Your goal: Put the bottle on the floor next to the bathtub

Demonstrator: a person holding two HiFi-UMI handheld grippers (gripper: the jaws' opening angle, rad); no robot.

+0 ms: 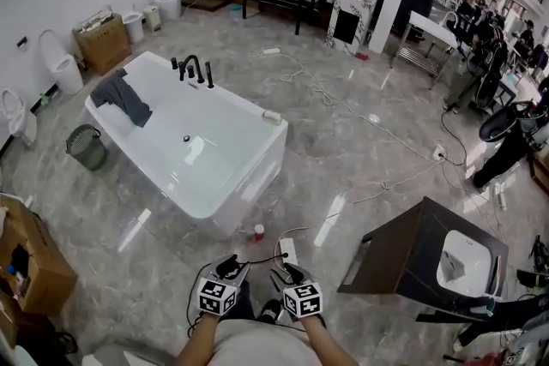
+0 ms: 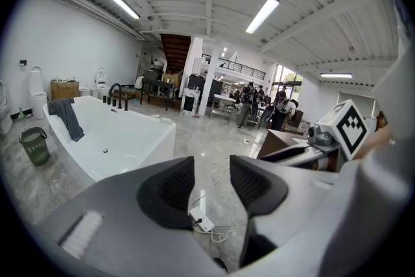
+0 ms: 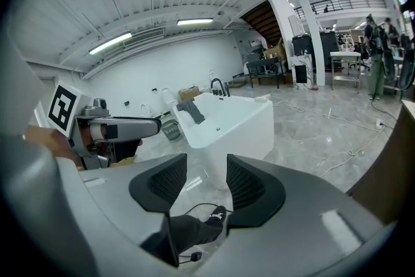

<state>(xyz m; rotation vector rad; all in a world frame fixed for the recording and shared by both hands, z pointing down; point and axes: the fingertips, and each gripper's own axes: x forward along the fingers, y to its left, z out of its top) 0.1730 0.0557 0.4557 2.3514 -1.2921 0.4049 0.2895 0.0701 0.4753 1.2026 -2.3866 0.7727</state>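
Observation:
A small bottle (image 1: 258, 231) with a reddish top stands on the marble floor just off the near corner of the white bathtub (image 1: 254, 170); neither gripper view shows it. Both grippers hang close to my body, short of the bottle and apart from it. The left gripper (image 1: 230, 266) is open, with only floor and a power strip visible between its pads (image 2: 170, 190). Beside it the right gripper (image 1: 289, 273) is open too, nothing between its pads (image 3: 247, 185). The bathtub (image 2: 123, 143) lies left of the left jaws and straight beyond the right jaws (image 3: 228, 121).
A dark cabinet with a white basin (image 1: 412, 257) stands to the right. A power strip (image 1: 288, 250) and cables lie on the floor ahead. A grey towel (image 1: 124, 96) hangs over the tub's rim. A green bin (image 1: 87, 147) and cardboard box (image 1: 34, 266) sit at left.

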